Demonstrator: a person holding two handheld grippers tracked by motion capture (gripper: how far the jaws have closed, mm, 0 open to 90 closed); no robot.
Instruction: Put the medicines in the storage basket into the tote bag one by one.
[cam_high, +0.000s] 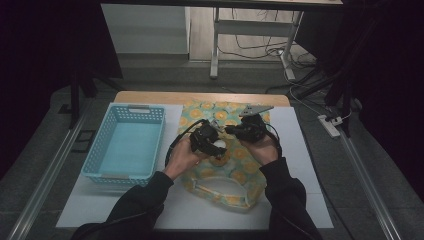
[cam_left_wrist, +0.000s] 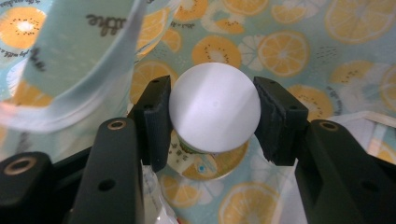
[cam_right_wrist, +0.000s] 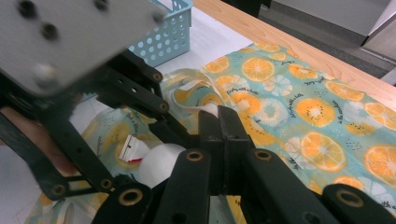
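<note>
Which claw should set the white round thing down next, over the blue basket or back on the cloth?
Left. The left claw already grips the white ball-shaped object between its pads above the orange-print bag, and the blue basket lies on its side. The right claw is shut, apparently pinching bag fabric.

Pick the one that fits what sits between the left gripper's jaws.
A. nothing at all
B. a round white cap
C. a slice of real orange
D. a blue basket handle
B: in the left gripper view the left gripper has both pads pressed on the sides of a round white cap, over the orange-print bag.
</note>
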